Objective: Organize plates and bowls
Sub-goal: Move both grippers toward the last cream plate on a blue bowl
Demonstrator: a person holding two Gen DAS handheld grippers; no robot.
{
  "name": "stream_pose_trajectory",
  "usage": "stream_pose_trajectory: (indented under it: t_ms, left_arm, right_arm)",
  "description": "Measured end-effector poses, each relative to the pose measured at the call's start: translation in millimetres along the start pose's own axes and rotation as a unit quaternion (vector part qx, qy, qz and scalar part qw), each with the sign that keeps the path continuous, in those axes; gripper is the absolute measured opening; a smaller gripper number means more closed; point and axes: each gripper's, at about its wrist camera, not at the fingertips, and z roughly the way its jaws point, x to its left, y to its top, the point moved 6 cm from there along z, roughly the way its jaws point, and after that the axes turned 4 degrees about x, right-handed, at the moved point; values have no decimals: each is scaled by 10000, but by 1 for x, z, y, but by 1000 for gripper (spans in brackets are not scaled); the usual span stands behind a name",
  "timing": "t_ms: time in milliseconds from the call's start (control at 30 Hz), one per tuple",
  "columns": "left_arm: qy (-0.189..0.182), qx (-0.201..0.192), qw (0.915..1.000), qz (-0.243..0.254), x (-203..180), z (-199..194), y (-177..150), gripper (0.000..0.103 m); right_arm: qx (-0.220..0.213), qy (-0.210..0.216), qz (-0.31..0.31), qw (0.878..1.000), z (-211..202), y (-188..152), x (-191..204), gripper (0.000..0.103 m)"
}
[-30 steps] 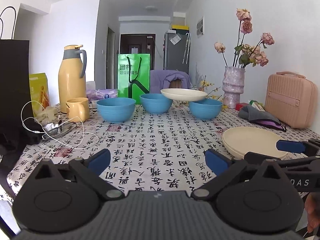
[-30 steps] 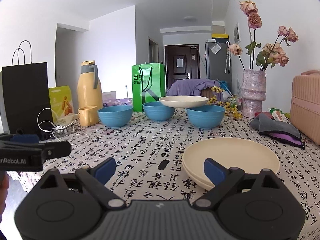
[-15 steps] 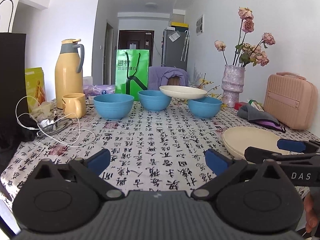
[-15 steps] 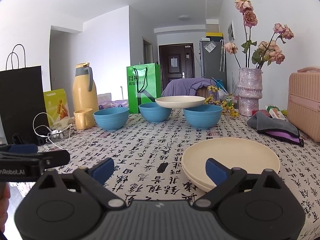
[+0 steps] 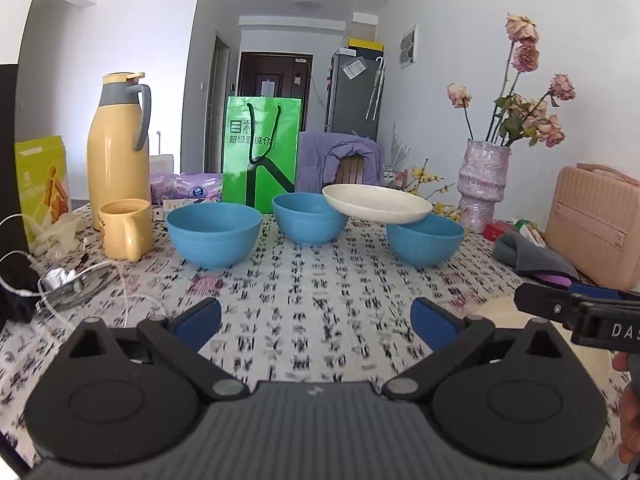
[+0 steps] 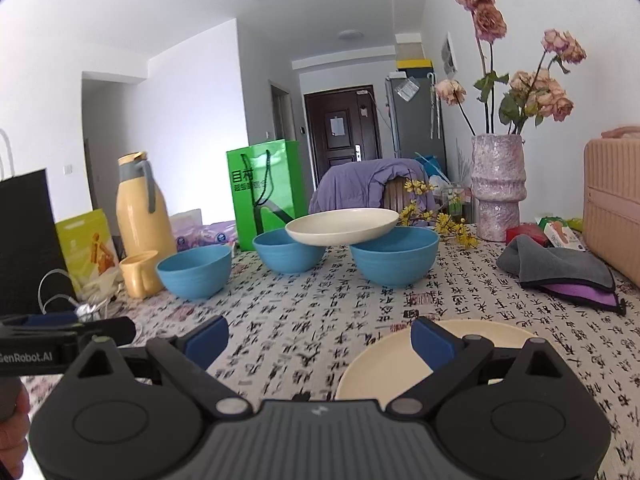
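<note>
Left gripper (image 5: 316,320): jaws wide apart, holding nothing, poised above the tablecloth (image 5: 320,280) at the near edge of the table. Right gripper (image 6: 320,338): jaws likewise spread, empty, its right finger over the rim of the near plate (image 6: 400,364).

Three blue bowls stand in a row across the far half of the table. Left bowl (image 5: 214,234) stands alone, just right of the mug (image 5: 126,228). Middle bowl (image 5: 310,218) and right bowl (image 5: 424,240) stand near each other, and a cream plate (image 5: 376,204) rests tilted across the two rims, bridging the gap. In the right wrist view the same plate (image 6: 342,226) sits on the middle bowl (image 6: 288,250) and the right bowl (image 6: 394,254), with the left bowl (image 6: 194,270) apart.

The near plate lies flat on the cloth at the right front. Whether it is a single plate or a stack cannot be determined.

Other items: yellow flask (image 5: 116,148) behind the mug, green bag (image 5: 262,152) behind the bowls, vase (image 5: 482,184) with dried roses at far right, grey cloth (image 6: 556,266) and pink case (image 5: 596,224) along the right side, cables (image 5: 72,284) at the left.
</note>
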Motion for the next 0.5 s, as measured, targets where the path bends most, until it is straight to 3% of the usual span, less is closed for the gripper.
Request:
stream_pose_trajectory:
  t_ms: [167,300,500]
  left_arm:
    - [-41,68,9999,68,1,43,33,102]
    - [-88,38,9998,155,0,71,57,99]
    - [-419,288,9987,94,0,140,105,80]
  right_arm:
    - [154,-151,286,9994,40,33,-19,96]
    - [212,-42,467,9987,69,60,-31,95]
    - [517,220,781,9954,125,101,-48,89]
